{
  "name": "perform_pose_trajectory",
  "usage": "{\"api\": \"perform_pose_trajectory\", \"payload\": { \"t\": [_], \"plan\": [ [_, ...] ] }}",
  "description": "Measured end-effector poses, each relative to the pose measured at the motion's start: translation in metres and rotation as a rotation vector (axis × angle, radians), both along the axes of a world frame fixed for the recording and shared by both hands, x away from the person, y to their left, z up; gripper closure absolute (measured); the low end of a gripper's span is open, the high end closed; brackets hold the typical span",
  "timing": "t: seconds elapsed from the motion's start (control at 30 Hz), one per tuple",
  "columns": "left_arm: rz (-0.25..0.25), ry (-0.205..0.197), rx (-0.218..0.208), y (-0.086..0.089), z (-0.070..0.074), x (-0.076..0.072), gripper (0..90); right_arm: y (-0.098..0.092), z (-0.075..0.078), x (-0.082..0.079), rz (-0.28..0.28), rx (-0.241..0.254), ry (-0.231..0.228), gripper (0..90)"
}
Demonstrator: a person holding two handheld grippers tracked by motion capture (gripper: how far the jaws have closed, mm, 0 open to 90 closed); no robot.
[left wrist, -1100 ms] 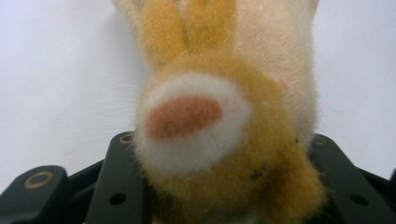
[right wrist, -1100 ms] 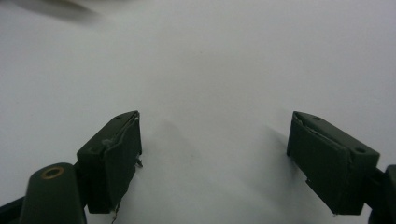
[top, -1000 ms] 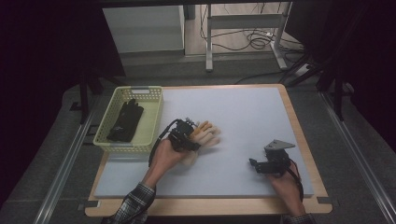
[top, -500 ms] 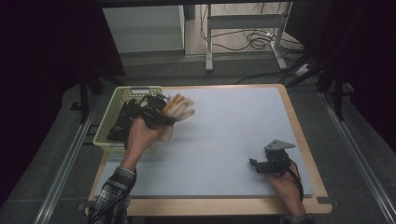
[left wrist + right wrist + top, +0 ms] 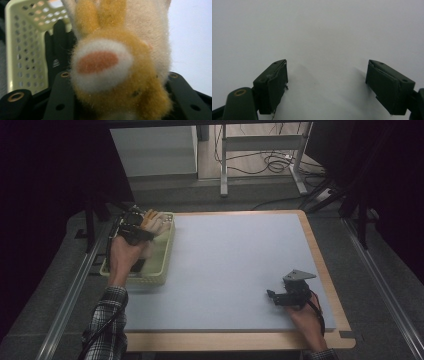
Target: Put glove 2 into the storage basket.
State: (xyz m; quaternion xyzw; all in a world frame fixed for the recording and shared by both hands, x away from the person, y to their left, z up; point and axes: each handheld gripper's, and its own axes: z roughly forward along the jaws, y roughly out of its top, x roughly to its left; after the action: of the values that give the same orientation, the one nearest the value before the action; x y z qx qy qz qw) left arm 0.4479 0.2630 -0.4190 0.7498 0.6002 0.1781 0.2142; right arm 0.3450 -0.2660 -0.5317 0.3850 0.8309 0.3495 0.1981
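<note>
- High view: left gripper (image 5: 145, 222) holds plush toy (image 5: 156, 221) over basket (image 5: 167, 251)
- Black item (image 5: 58, 47) lies inside basket
- Right gripper (image 5: 327, 85) jaws wide apart, nothing between, over mat (image 5: 240, 265)

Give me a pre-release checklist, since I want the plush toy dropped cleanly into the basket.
1. Left gripper shut on the plush toy: ok, the toy sits between its fingers.
2. Toy over the cream perforated basket: ok in the high view, near its far end.
3. Room in the basket: cannot tell; a black glove already lies inside.
4. Right gripper out of the way: ok, open and low over the blue mat, near its right front part.
5. Basket fully on the table: cannot tell; it sits at the left edge.
</note>
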Motion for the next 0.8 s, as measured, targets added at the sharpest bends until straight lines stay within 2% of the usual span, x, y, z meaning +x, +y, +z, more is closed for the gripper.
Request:
{"api": "perform_pose_trajectory", "payload": {
  "t": [0.03, 0.07, 0.1, 0.13, 0.17, 0.23, 0.27, 0.37, 0.4, 0.53, 0.57, 0.6, 0.63, 0.67, 0.7, 0.73, 0.77, 0.8],
  "plan": [
    [0.0, 0.0, 0.0, 0.0, 0.0, 0.0, 51.7, 0.0, 0.0, 0.0, 0.0, 0.0, 0.0, 17.6],
    [0.017, 0.014, 0.015, 0.005, -0.011, 0.005, 51.6, 0.0, 0.0, 0.0, 0.0, 0.0, 0.0, 17.6],
    [0.017, 0.014, 0.015, 0.005, -0.011, 0.005, 51.5, 0.0, 0.0, 0.0, 0.0, 0.0, 0.0, 17.6],
    [0.026, 0.027, 0.021, 0.008, -0.018, 0.008, 51.2, 0.0, 0.0, 0.0, 0.0, 0.0, 0.0, 17.6],
    [0.028, 0.049, 0.018, 0.01, -0.03, 0.012, 51.1, 0.0, 0.0, 0.0, 0.0, 0.0, 0.0, 17.6],
    [0.026, 0.059, 0.016, 0.01, -0.035, 0.015, 50.5, 0.0, 0.0, 0.0, 0.0, 0.0, 0.0, 17.6],
    [0.017, 0.077, 0.011, 0.007, -0.046, 0.019, 50.3, 0.0, 0.0, 0.0, 0.0, 0.0, 0.0, 17.6],
    [0.01, 0.094, 0.006, 0.003, -0.054, 0.023, 49.2, 0.0, 0.0, 0.0, 0.0, 0.0, 0.0, 17.6],
    [-0.005, 0.113, 0.012, -0.004, -0.062, 0.028, 48.9, 0.0, 0.0, 0.0, 0.0, 0.0, 0.0, 17.6],
    [-0.032, 0.155, -0.001, -0.016, -0.074, 0.037, 47.6, 0.0, 0.0, 0.0, 0.001, -0.001, -0.002, 17.6],
    [-0.032, 0.155, -0.001, -0.016, -0.074, 0.037, 47.0, 0.0, 0.0, 0.0, 0.001, -0.001, -0.002, 17.6],
    [-0.047, 0.19, -0.037, -0.019, -0.08, 0.041, 45.6, 0.0, 0.0, 0.0, 0.001, 0.0, -0.001, 17.6],
    [-0.047, 0.19, -0.037, -0.019, -0.08, 0.041, 43.3, 0.0, 0.0, 0.0, 0.001, -0.001, -0.002, 17.5],
    [-0.05, 0.244, -0.113, -0.017, -0.087, 0.045, 41.5, 0.0, 0.0, 0.0, 0.001, -0.001, -0.002, 17.6],
    [-0.05, 0.244, -0.113, -0.017, -0.087, 0.045, 36.7, 0.0, 0.0, 0.0, 0.001, -0.001, -0.002, 17.6],
    [-0.018, 0.274, -0.153, -0.008, -0.091, 0.048, 28.5, 0.0, 0.0, 0.0, 0.001, -0.001, -0.001, 17.6],
    [-0.016, 0.271, -0.179, -0.005, -0.09, 0.048, 20.0, 0.0, 0.0, 0.0, 0.002, -0.001, -0.002, 17.6],
    [-0.022, 0.259, -0.201, -0.002, -0.087, 0.047, 15.4, 0.0, 0.0, 0.0, 0.003, -0.003, -0.003, 17.6]
  ]
}}
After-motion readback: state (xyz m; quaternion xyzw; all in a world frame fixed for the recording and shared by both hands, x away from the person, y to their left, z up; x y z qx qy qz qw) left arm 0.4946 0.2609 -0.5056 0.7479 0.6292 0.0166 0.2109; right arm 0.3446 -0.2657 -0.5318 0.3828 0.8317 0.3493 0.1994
